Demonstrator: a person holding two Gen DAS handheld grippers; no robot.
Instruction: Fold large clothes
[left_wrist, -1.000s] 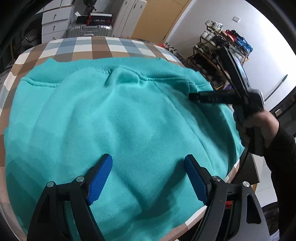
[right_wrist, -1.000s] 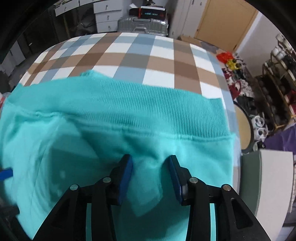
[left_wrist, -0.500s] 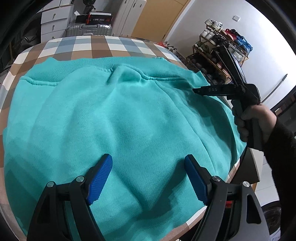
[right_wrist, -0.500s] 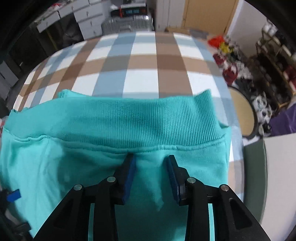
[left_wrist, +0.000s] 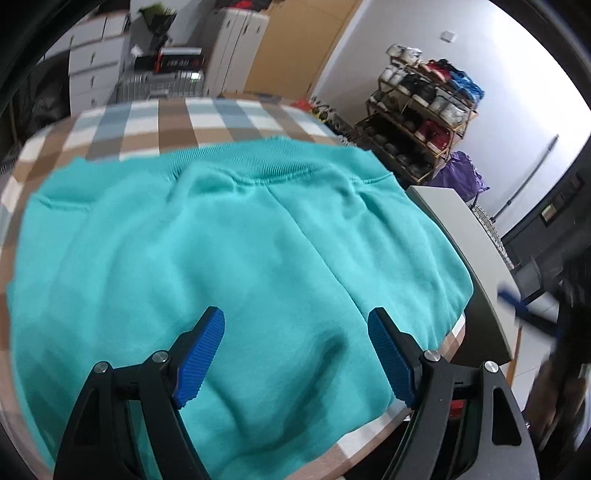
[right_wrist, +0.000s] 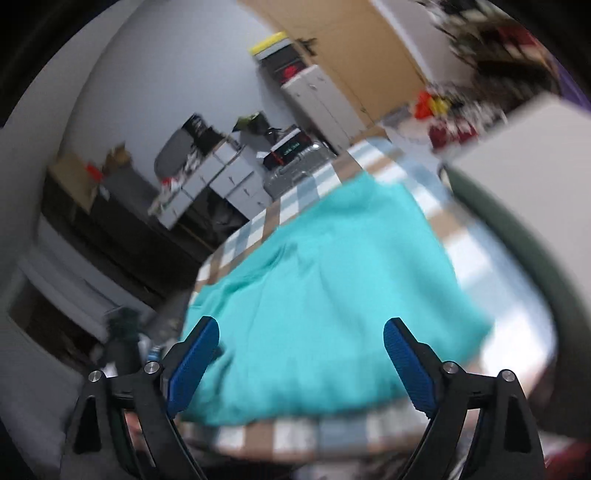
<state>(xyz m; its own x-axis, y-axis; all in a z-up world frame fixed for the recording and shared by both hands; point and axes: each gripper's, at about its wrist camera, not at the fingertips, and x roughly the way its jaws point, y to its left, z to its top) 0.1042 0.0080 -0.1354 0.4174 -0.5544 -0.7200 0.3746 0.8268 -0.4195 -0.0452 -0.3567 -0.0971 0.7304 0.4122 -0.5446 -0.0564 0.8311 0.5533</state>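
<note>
Checked cloth covers the table (left_wrist: 155, 122), and the teal sweatshirt (left_wrist: 221, 240) lies spread across it, ribbed hem at the far side. My right gripper (right_wrist: 301, 360) has just been opening, nothing between its 2 pads, clear of the near edge. My left gripper (left_wrist: 295, 350) hovers wide apart over the fabric. I judge a fold just laid; next, pick fresh corners. Writing on the far box (left_wrist: 181, 61) is unreadable.

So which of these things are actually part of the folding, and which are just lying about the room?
Part of the job:
- teal sweatshirt, spread on the checked table
- left gripper, open above it
- right gripper, jaws just opened, nothing between them

Just lying about:
- shoe rack
- silver suitcase
- white drawers
- purple bag
</note>
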